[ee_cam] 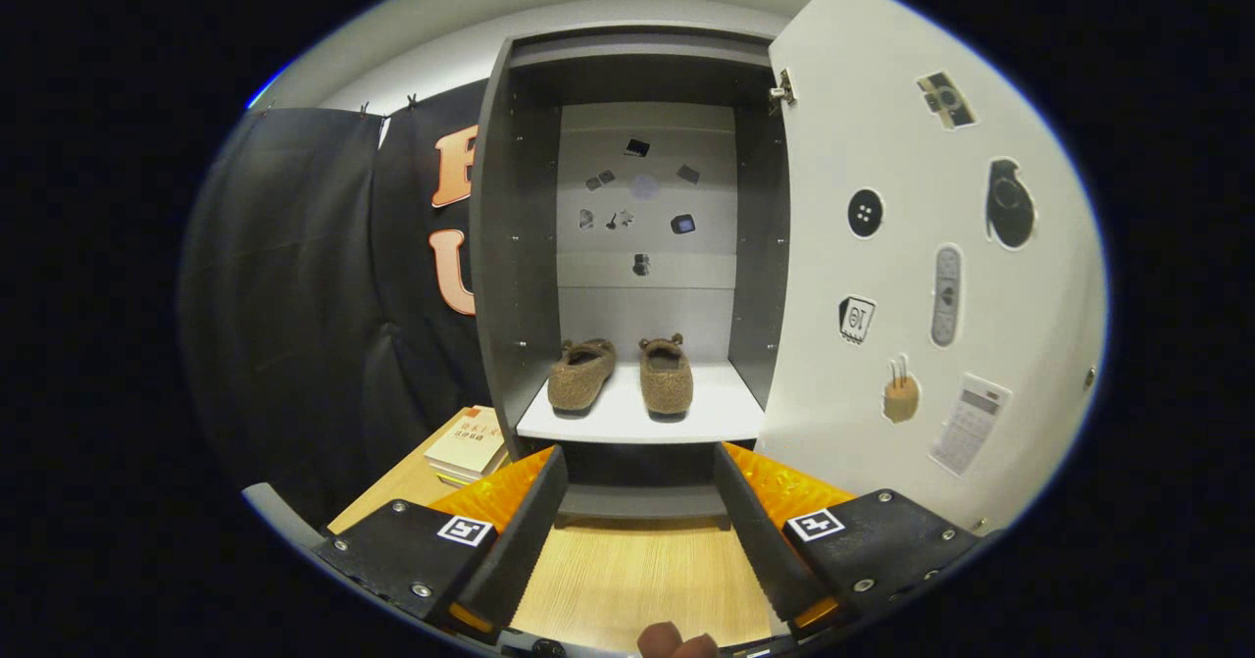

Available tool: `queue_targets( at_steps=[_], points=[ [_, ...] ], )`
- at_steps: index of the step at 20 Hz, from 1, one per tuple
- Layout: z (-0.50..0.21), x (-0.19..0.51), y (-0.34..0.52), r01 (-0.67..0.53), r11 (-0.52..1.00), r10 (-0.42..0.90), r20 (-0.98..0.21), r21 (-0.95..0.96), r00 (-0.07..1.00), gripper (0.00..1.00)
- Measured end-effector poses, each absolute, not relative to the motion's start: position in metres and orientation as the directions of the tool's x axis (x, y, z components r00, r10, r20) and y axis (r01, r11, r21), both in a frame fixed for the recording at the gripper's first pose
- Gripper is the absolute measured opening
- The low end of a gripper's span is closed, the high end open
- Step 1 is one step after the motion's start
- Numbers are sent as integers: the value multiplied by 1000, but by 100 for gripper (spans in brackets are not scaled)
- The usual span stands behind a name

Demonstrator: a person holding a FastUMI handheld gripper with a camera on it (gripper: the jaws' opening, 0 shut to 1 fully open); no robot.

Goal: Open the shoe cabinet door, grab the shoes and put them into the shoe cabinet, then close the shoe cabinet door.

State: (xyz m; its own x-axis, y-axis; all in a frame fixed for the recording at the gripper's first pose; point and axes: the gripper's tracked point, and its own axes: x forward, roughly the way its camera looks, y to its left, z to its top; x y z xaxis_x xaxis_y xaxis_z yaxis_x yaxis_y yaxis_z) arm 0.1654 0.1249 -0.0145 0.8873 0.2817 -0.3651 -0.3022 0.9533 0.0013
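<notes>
A dark grey shoe cabinet (520,276) stands ahead with its white door (912,276) swung wide to the right. Two fuzzy brown slippers, the left one (580,374) and the right one (667,374), sit side by side on the white shelf (726,413) inside, toes pointing inward. My gripper (639,462) is open, held back from the cabinet with nothing between its fingers. The fingers frame the shelf's front edge, and the slippers lie well beyond them.
A small stack of books (469,445) lies on the wooden tabletop (627,580) left of the cabinet's foot. Stickers cover the door's inner face and the cabinet's back panel. Black cloth hangs on the left.
</notes>
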Motion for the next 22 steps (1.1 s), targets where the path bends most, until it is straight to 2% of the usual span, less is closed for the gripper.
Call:
queue_targets(
  at_steps=[7,15,22],
  points=[
    [3,109,54,-371,928,365,-331,48,870,94],
    [26,74,-28,-377,920,391,-280,104,877,93],
    [28,87,-115,-280,950,308,-259,139,916,94]
  ],
)
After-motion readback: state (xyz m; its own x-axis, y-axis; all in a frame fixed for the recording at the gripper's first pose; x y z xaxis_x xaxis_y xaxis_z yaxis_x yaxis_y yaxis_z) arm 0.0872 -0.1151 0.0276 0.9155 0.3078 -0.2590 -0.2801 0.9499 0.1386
